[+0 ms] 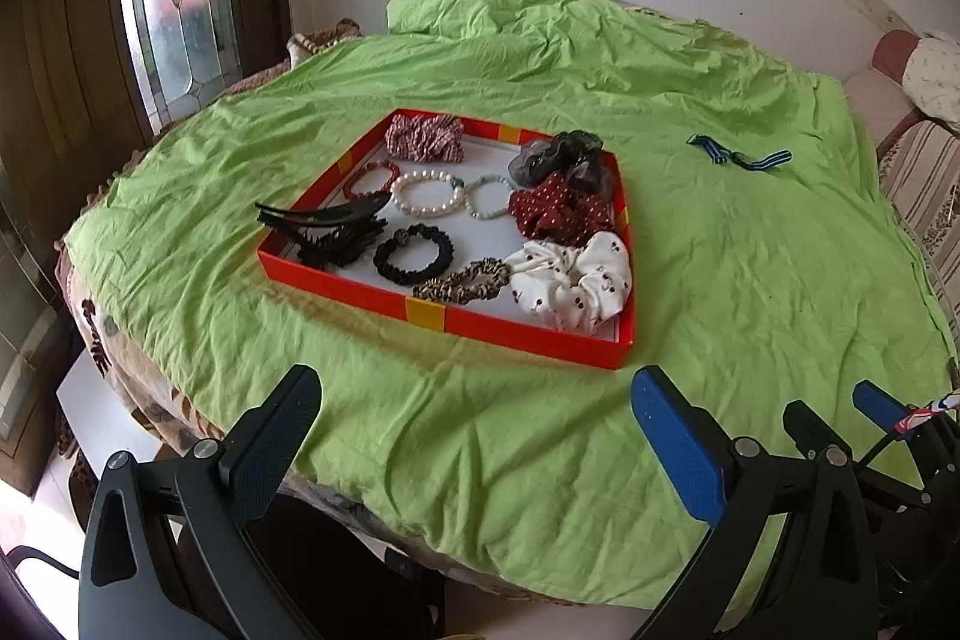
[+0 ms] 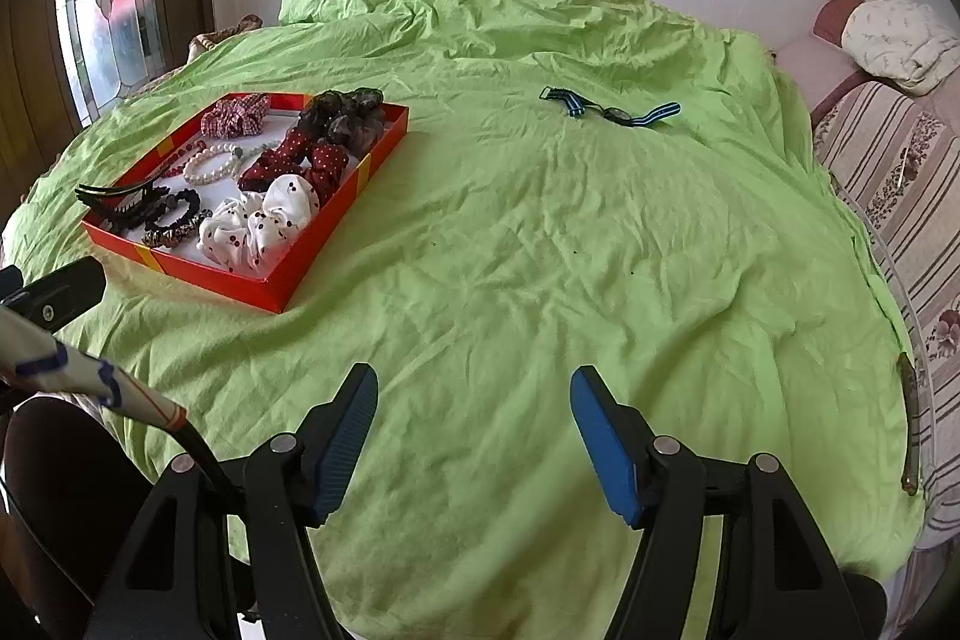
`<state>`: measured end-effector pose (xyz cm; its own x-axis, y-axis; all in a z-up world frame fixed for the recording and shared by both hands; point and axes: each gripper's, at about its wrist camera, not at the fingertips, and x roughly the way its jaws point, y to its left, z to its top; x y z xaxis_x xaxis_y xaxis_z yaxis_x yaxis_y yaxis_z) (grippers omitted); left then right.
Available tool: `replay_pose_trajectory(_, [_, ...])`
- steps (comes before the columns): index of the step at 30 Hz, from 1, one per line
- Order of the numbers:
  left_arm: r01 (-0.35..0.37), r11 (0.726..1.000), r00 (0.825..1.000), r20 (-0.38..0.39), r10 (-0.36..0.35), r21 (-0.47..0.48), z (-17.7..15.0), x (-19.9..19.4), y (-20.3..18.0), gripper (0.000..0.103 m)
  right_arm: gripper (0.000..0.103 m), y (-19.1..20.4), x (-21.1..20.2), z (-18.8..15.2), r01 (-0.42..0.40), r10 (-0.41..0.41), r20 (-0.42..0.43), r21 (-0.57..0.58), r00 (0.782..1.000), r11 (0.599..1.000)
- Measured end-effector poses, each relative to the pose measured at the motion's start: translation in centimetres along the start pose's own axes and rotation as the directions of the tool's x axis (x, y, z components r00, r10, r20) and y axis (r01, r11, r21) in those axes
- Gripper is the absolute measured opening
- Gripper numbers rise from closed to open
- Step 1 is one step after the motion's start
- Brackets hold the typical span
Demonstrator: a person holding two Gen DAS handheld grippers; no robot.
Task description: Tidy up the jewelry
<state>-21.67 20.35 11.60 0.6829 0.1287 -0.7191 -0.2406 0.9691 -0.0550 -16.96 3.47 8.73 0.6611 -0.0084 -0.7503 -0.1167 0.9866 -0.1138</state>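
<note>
Both tongs, left (image 1: 474, 436) and right (image 2: 474, 436), hover spread and empty over the green sheet (image 2: 540, 280). Nearly everything's already sorted into the red tray (image 1: 444, 313), so I'd guess the striped band (image 2: 612, 109), lying well apart, goes next.
</note>
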Motion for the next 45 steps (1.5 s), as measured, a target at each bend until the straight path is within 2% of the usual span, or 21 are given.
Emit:
replay_pose_trajectory(7, [-0.009, 1.000, 1.000, -0.024, 0.009, -0.010, 0.1, 1.0, 0.9, 0.103, 0.071, 0.6, 1.1, 0.8, -0.035, 0.035, -0.028, 0.001, 0.999, 0.999])
replay_pose_trajectory(9, [-0.015, 1.000, 1.000, -0.027, 0.014, -0.025, 0.3, 1.3, 1.6, 0.103, 0.071, 0.9, 1.6, 1.6, -0.073, 0.073, -0.036, -0.001, 0.997, 0.997])
replay_pose_trajectory(12, [-0.022, 0.998, 0.999, -0.040, 0.020, -0.059, 0.4, 2.0, 3.0, 0.103, 0.071, 1.8, 2.6, 2.5, -0.179, 0.178, -0.061, -0.015, 0.982, 0.984])
replay_pose_trajectory(15, [-0.033, 0.995, 0.998, -0.061, 0.027, -0.091, 0.4, 2.9, 4.5, 0.103, 0.054, 3.8, 4.2, 3.0, -0.264, 0.256, -0.111, -0.060, 0.960, 0.963])
replay_pose_trajectory(17, [-0.033, 0.994, 0.997, -0.071, 0.025, -0.109, 0.4, 3.3, 5.4, 0.103, 0.034, 5.4, 5.7, 3.2, -0.282, 0.266, -0.155, -0.091, 0.951, 0.955])
replay_pose_trajectory(20, [-0.034, 0.990, 0.997, -0.076, 0.024, -0.134, 0.4, 3.7, 6.6, 0.103, 0.025, 7.6, 8.3, 3.5, -0.288, 0.259, -0.213, -0.122, 0.942, 0.950])
replay_pose_trajectory(25, [-0.042, 0.987, 0.996, -0.082, 0.029, -0.157, 0.5, 4.4, 8.2, 0.103, 0.025, 9.2, 9.2, 4.4, -0.319, 0.287, -0.229, -0.117, 0.930, 0.940])
replay_pose_trajectory(30, [-0.045, 0.985, 0.996, -0.088, 0.030, -0.166, 0.5, 4.9, 8.5, 0.103, 0.025, 8.9, 8.7, 4.2, -0.319, 0.288, -0.230, -0.113, 0.930, 0.941])
replay_pose_trajectory(33, [-0.039, 0.986, 0.996, -0.080, 0.027, -0.161, 0.6, 4.8, 8.3, 0.103, 0.030, 7.8, 8.1, 3.7, -0.299, 0.274, -0.236, -0.078, 0.932, 0.951])
replay_pose_trajectory(35, [-0.035, 0.988, 0.997, -0.075, 0.024, -0.152, 0.7, 4.7, 7.9, 0.103, 0.039, 7.0, 7.7, 3.4, -0.269, 0.248, -0.230, -0.063, 0.941, 0.961])
replay_pose_trajectory(37, [-0.030, 0.989, 0.998, -0.067, 0.020, -0.143, 0.7, 4.3, 7.4, 0.103, 0.043, 6.2, 7.0, 3.2, -0.235, 0.220, -0.210, -0.048, 0.953, 0.971])
replay_pose_trajectory(42, [-0.031, 0.994, 0.998, -0.048, 0.026, -0.106, 0.8, 3.4, 5.9, 0.103, 0.048, 4.7, 5.1, 3.3, -0.155, 0.148, -0.123, -0.054, 0.981, 0.986])
replay_pose_trajectory(45, [-0.034, 0.995, 0.999, -0.038, 0.030, -0.095, 0.9, 2.9, 5.3, 0.103, 0.050, 4.1, 4.0, 3.6, -0.134, 0.129, -0.075, -0.056, 0.989, 0.989])
